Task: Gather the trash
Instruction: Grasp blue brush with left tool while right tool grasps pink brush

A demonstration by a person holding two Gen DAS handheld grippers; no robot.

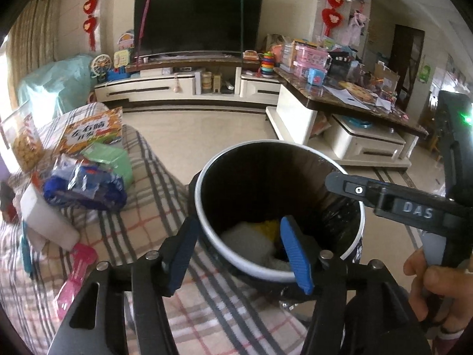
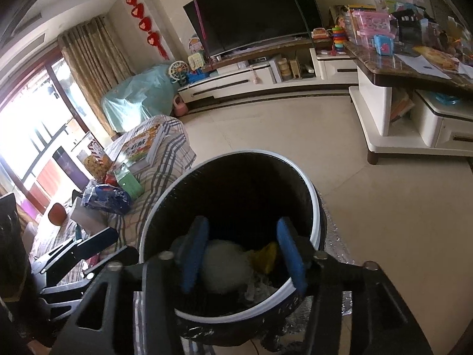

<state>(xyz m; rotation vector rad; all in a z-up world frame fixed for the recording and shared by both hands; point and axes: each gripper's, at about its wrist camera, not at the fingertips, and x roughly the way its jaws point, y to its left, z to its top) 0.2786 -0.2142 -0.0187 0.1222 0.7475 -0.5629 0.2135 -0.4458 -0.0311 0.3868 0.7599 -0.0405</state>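
Note:
A round trash bin (image 1: 351, 207) with a white rim and black liner stands on the floor beside a plaid-covered seat. Inside lie a white crumpled wad (image 1: 246, 241) and a yellow scrap (image 1: 267, 227). My left gripper (image 1: 238, 251) hangs over the bin's near rim, open, with nothing between its blue pads. In the right wrist view my right gripper (image 2: 241, 254) is also open above the bin (image 2: 313, 207), over the white wad (image 2: 224, 266) and yellow scrap (image 2: 266, 256), touching neither. The right gripper's fingers (image 1: 354, 189) reach in from the right, held by a hand (image 1: 434, 287).
On the plaid seat (image 1: 142, 236) lie a blue wrapper (image 1: 85, 189), a green pack (image 1: 109, 159), a book (image 1: 91, 130), a white box (image 1: 47, 222) and a pink toy (image 1: 74, 278). A low cluttered table (image 1: 340, 109) stands at the right, a TV stand (image 1: 189, 85) at the back.

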